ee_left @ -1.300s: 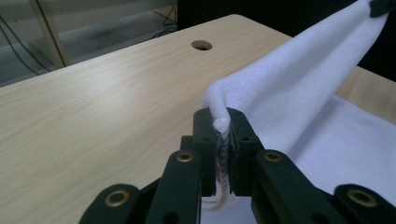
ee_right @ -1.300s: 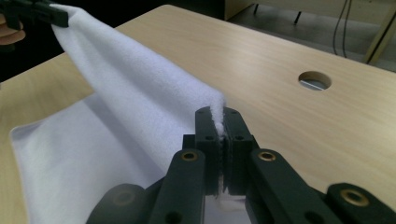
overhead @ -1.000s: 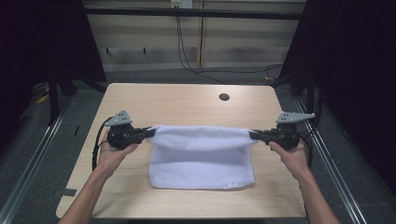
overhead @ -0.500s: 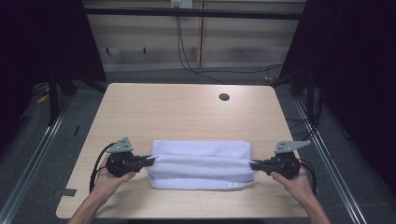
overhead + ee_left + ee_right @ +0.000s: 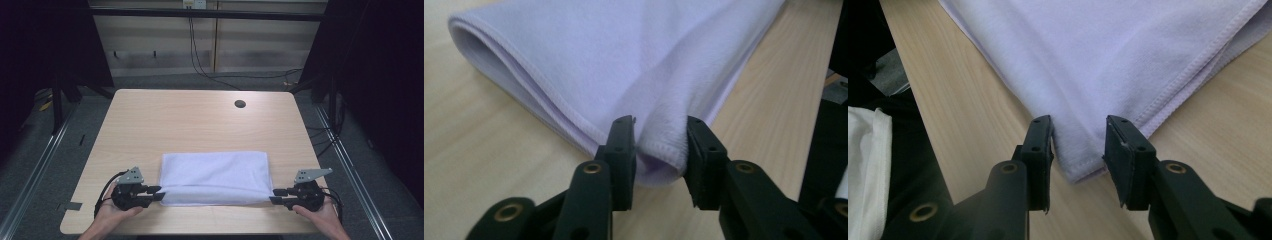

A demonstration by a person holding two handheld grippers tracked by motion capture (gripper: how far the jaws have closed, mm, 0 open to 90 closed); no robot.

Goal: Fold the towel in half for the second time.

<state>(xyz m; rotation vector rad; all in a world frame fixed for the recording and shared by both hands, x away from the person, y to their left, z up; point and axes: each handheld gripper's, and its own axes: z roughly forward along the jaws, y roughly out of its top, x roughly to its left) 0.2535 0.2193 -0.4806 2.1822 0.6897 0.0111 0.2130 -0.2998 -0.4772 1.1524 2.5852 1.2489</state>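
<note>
A pale wood worktop (image 5: pixel 200 125) with rounded corners and a round cable hole (image 5: pixel 240 104) stands on a grey floor (image 5: pixel 45 160). Behind it a light panelled wall (image 5: pixel 165 45) carries hanging black cables (image 5: pixel 200 55), with a dark rail (image 5: pixel 210 14) across the top. Metal rails (image 5: pixel 30 175) flank the worktop, and both sides fall into deep shadow.

We see a soft, matt cloth towel (image 5: pixel 215 176) with stitched hems lying on a smooth pale wood table (image 5: pixel 190 120). Our grippers' fingers (image 5: pixel 621 150) look like matt black plastic with brass-coloured rivets.
</note>
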